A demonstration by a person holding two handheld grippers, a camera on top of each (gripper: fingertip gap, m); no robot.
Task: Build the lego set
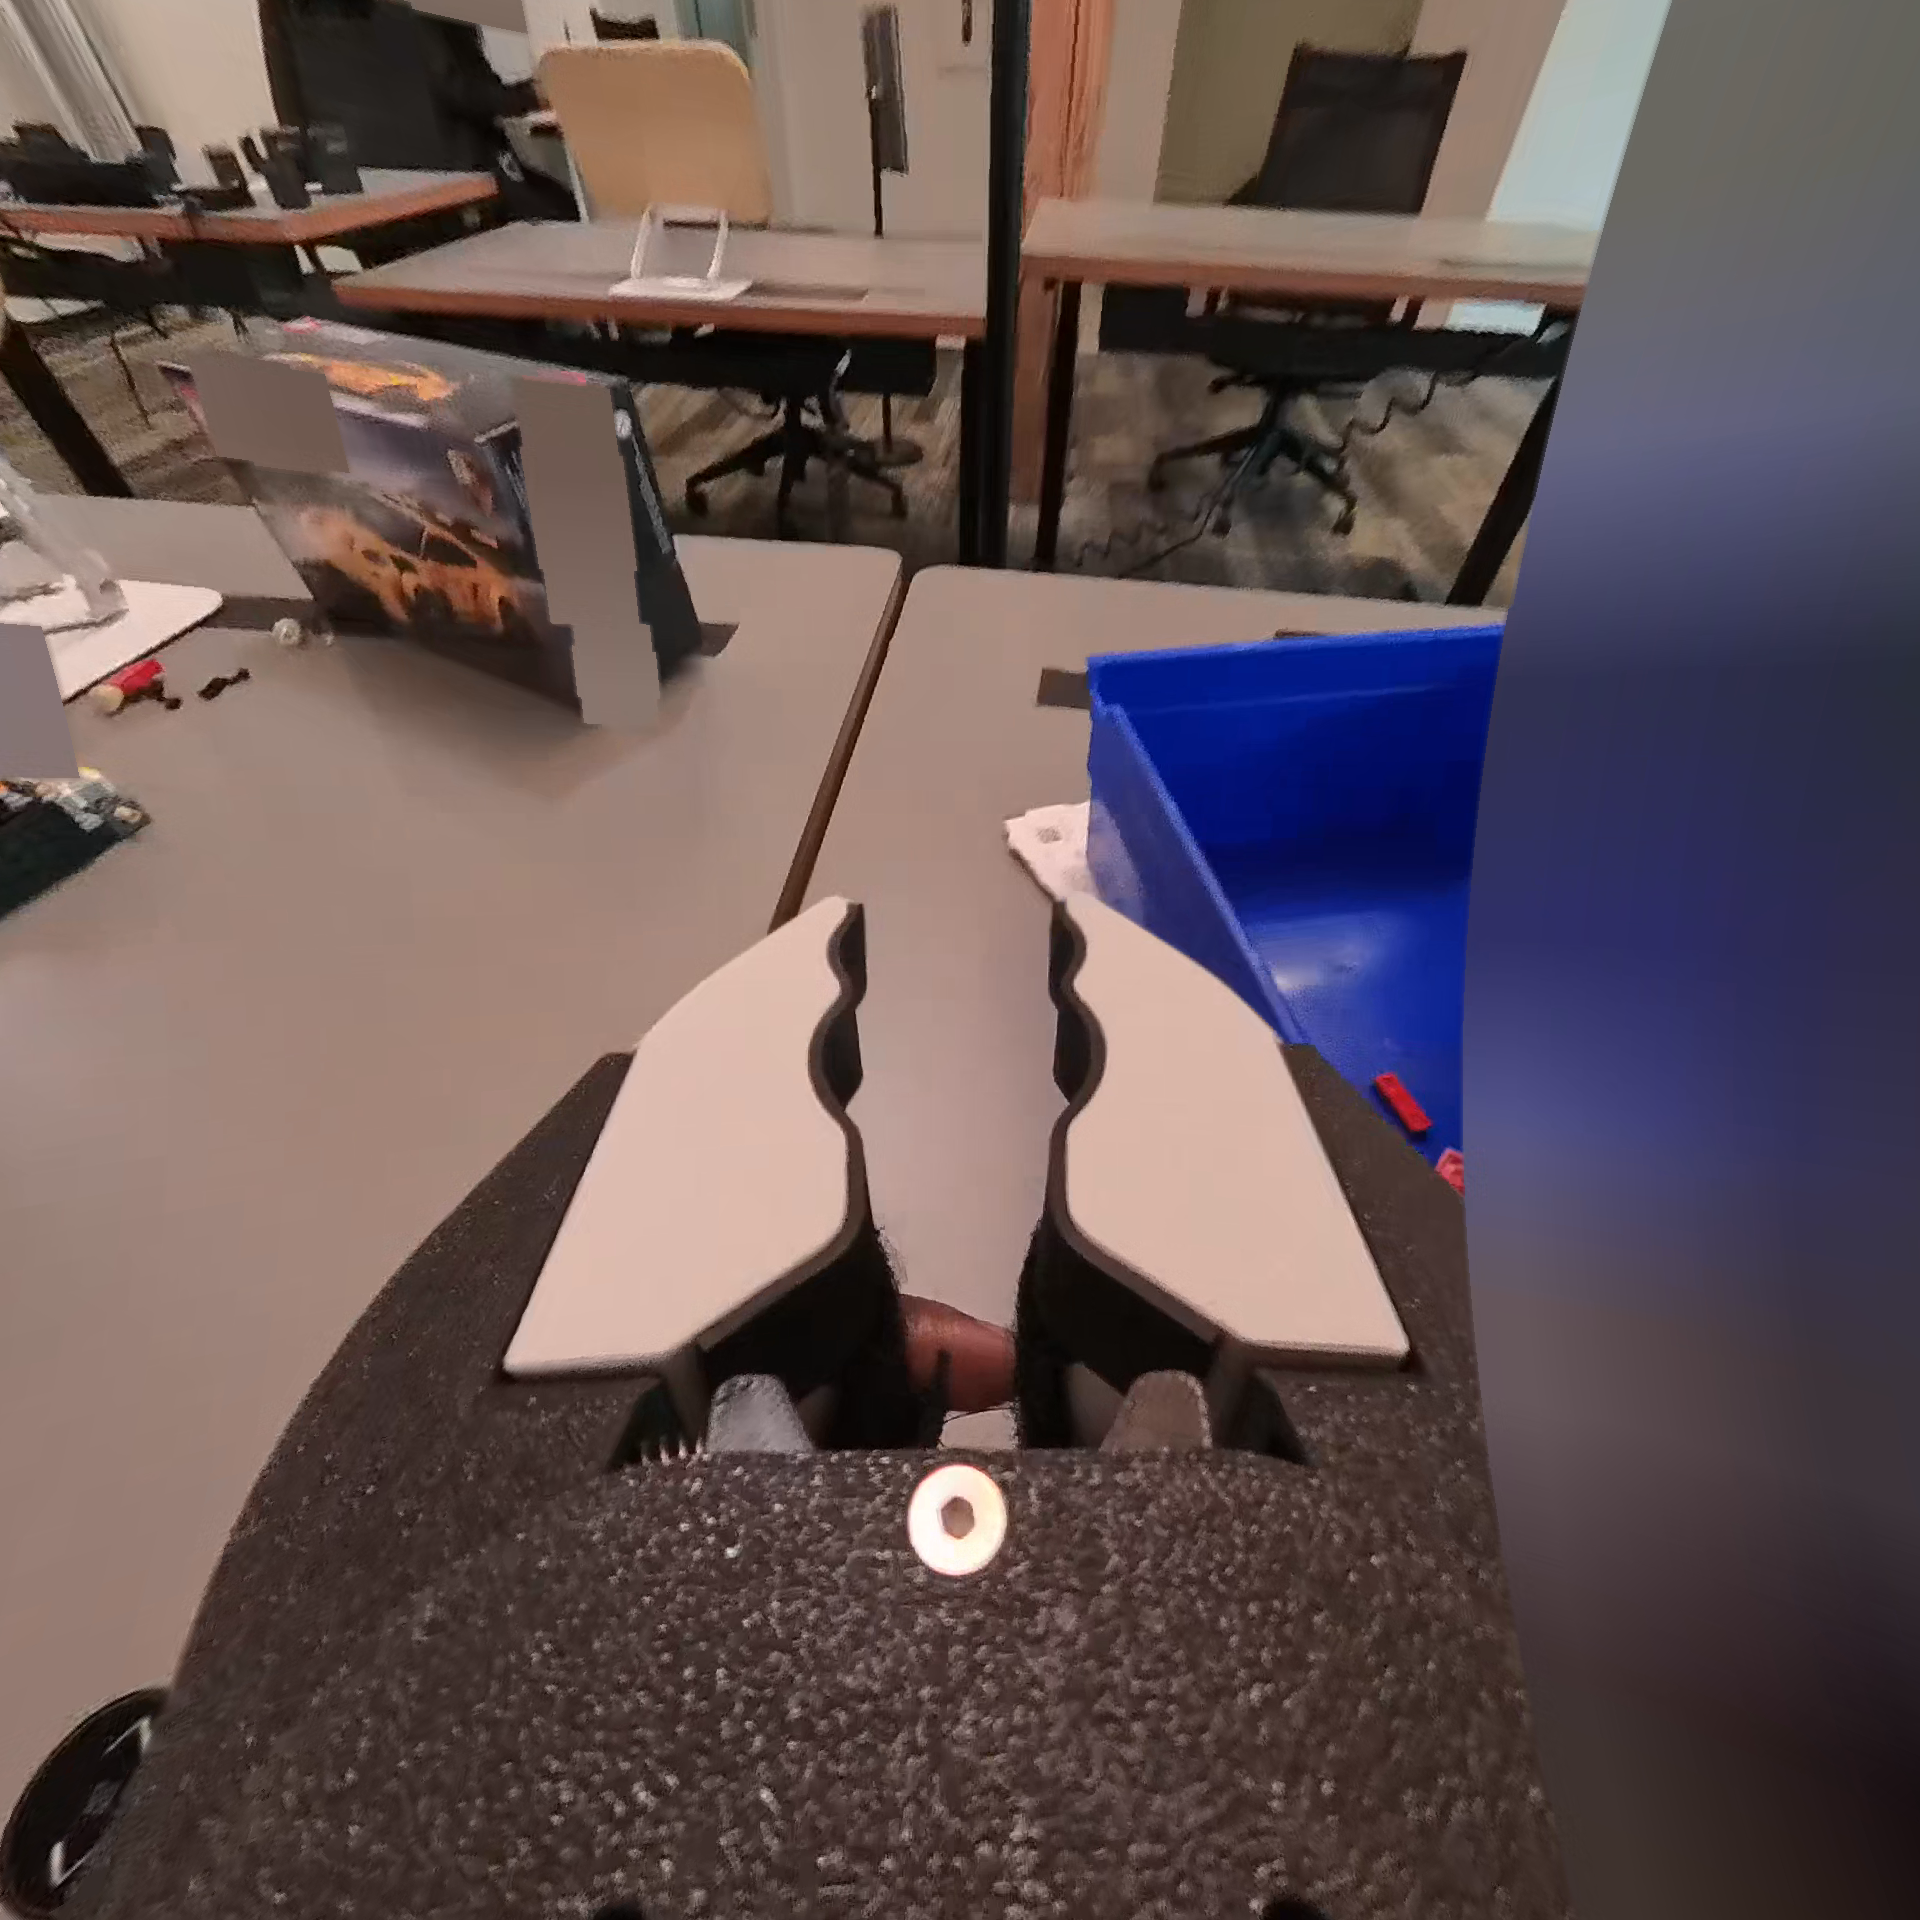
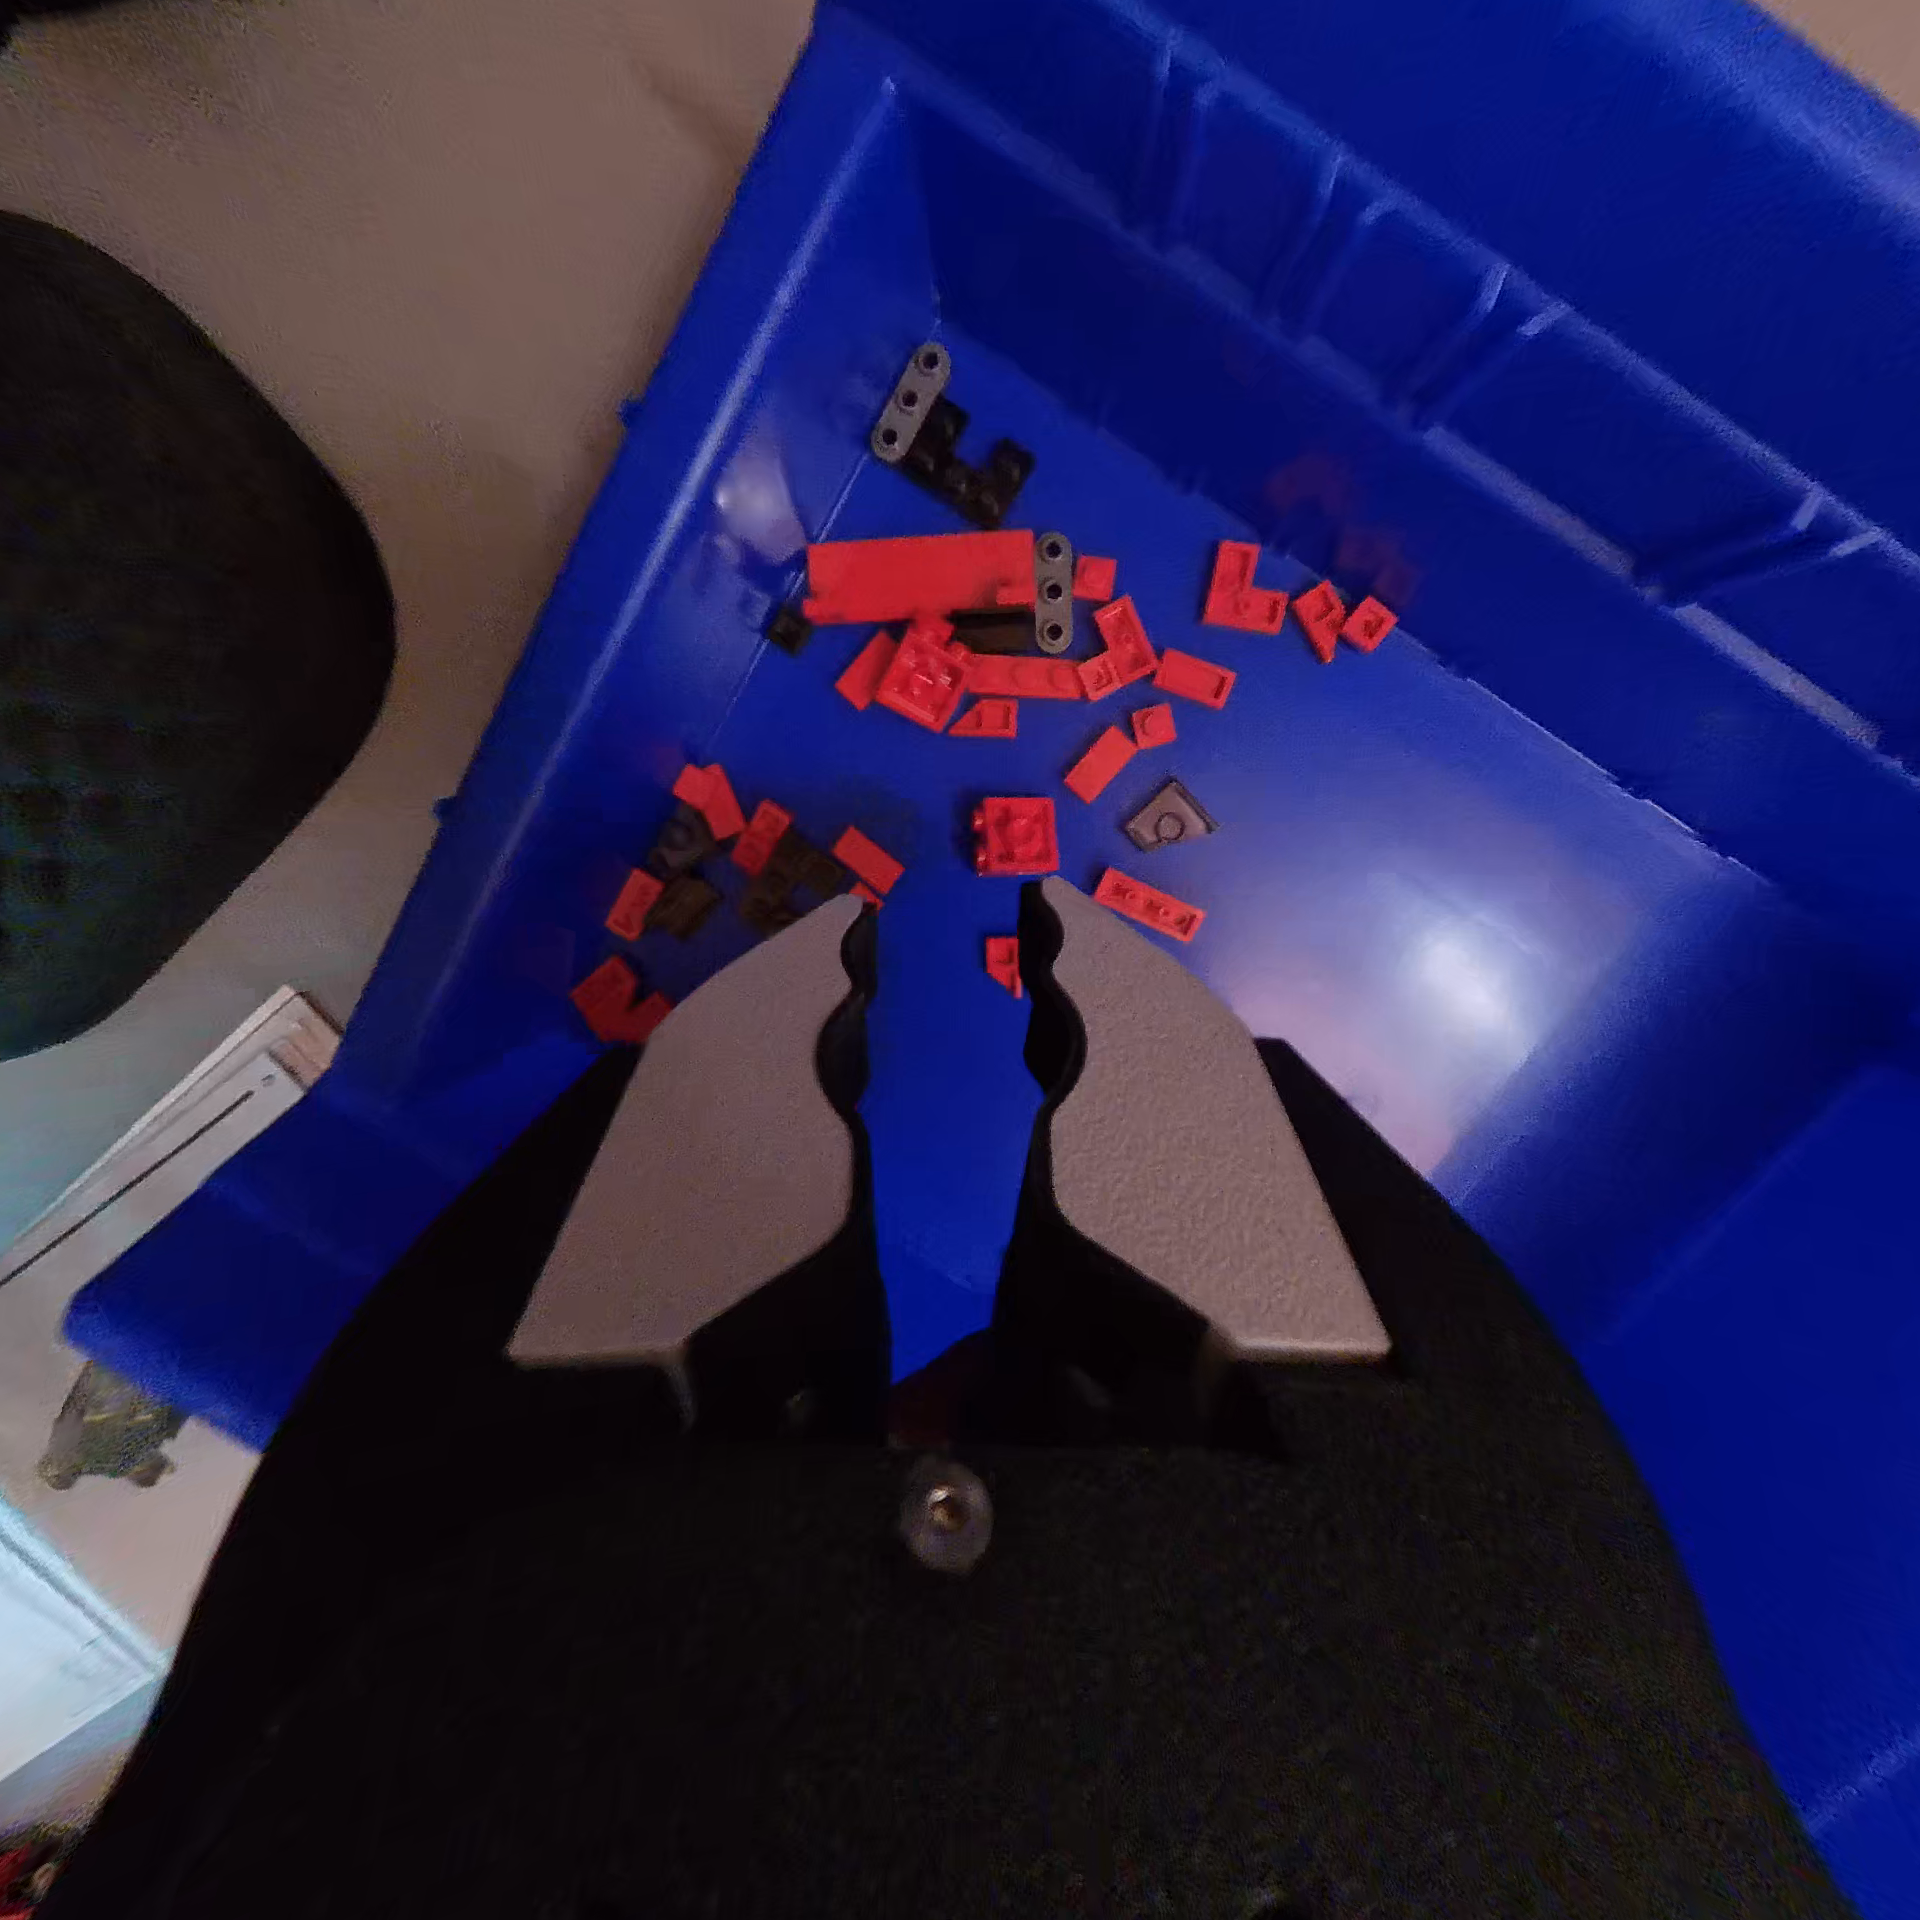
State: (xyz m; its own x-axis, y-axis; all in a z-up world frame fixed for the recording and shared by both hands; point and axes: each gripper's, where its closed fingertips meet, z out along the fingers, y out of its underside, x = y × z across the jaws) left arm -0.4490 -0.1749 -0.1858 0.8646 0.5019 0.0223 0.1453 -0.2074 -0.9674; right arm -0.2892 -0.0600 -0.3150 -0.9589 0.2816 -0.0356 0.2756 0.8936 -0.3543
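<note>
In the right wrist view, a blue bin (image 2: pixel 1558 468) holds several loose red, black and grey lego pieces. A long red piece (image 2: pixel 914 577) lies near the far end, a red square plate (image 2: pixel 1016 834) lies just ahead of my fingertips, and a grey plate (image 2: pixel 1171 818) sits to its right. My right gripper (image 2: pixel 940 899) is open and empty, pointing down into the bin just short of the red square plate. My left gripper (image 1: pixel 956 914) is open and empty above the grey table (image 1: pixel 416 935), left of the blue bin (image 1: pixel 1299 810).
The lego set box (image 1: pixel 447 520) stands on the left table, with small loose parts (image 1: pixel 177 686) near it. A partly built dark assembly (image 1: pixel 52 831) lies at the far left. A paper sheet (image 1: pixel 1055 842) lies beside the bin. Desks and chairs stand beyond. Tip to tip, the grippers are about 25 cm apart. Between my right fingertips and the red square plate (image 2: pixel 1016 834) there is roughly 4 cm.
</note>
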